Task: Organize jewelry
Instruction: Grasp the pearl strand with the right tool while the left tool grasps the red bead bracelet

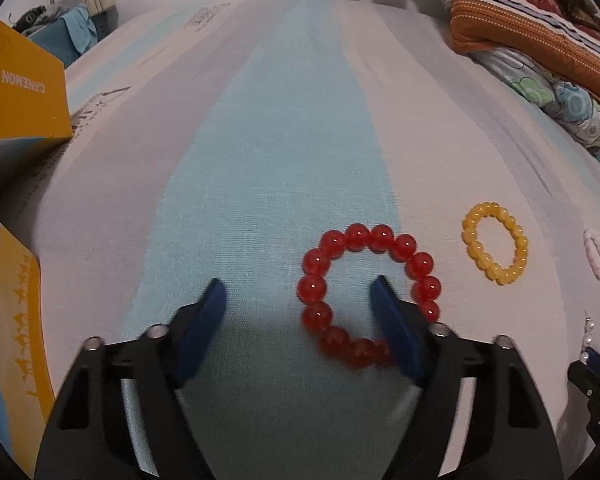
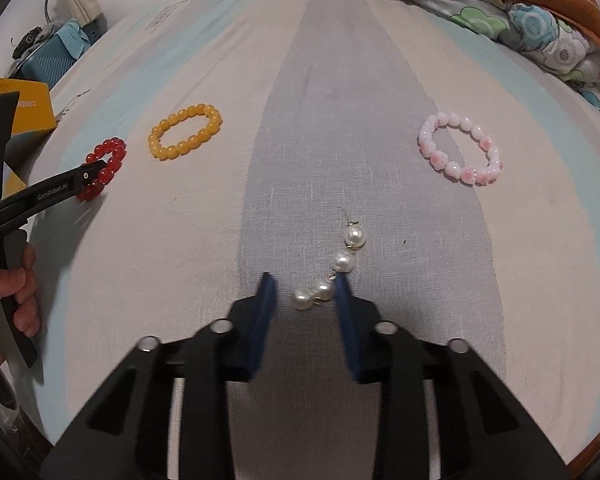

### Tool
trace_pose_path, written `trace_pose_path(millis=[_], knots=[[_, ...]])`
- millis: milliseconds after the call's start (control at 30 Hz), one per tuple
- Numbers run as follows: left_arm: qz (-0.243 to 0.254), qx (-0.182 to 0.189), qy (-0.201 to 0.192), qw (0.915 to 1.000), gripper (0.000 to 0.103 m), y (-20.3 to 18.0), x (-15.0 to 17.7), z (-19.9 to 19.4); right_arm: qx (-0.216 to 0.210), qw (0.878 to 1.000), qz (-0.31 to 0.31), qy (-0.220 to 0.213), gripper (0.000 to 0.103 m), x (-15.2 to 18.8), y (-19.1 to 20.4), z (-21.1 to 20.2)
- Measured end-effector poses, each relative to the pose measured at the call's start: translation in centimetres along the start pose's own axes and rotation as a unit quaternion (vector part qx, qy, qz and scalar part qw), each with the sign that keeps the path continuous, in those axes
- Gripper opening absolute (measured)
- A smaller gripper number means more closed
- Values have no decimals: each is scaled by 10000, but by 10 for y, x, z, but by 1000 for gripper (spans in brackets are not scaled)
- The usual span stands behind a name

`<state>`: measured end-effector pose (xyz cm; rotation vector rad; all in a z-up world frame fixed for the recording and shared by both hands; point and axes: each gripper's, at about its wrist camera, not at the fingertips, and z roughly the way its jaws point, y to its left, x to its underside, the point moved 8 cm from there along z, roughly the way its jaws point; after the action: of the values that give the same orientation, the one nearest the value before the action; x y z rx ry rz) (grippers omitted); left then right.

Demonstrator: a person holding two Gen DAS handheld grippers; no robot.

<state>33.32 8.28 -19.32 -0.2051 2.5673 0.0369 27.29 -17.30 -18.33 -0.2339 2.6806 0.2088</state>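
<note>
A red bead bracelet (image 1: pixel 364 292) lies flat on the striped sheet. My left gripper (image 1: pixel 300 296) is open; its right finger reaches into the ring and covers part of the near side, its left finger stands outside. The red bracelet (image 2: pixel 106 168) also shows in the right wrist view under the left gripper's tip. A yellow bracelet (image 1: pixel 495 249) (image 2: pixel 186 131) lies right of it. A pink and white bracelet (image 2: pixel 460 148) (image 1: pixel 596 253) lies far right. My right gripper (image 2: pixel 306 284) is open around the near end of a pearl strand (image 2: pixel 332 272).
A yellow and blue box (image 1: pixel 16 84) stands at the left on the bed, with another box (image 1: pixel 8 312) nearer. Folded quilts and pillows (image 1: pixel 540 32) are piled at the back right. The bed's edge runs along the left.
</note>
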Motion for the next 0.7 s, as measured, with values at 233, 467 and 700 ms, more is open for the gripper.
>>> trace_pose_path(millis=[233, 467, 700], knots=[[88, 47, 60, 9999, 13, -2, 4, -6, -83, 9998, 115, 136, 10, 2, -2, -2], [269, 12, 22, 9996, 13, -9, 9, -19, -30, 9999, -53, 141, 10, 1, 0, -5], [211, 188, -51, 9996, 13, -14, 10, -43, -63, 9999, -111, 22, 10, -2, 5, -18]])
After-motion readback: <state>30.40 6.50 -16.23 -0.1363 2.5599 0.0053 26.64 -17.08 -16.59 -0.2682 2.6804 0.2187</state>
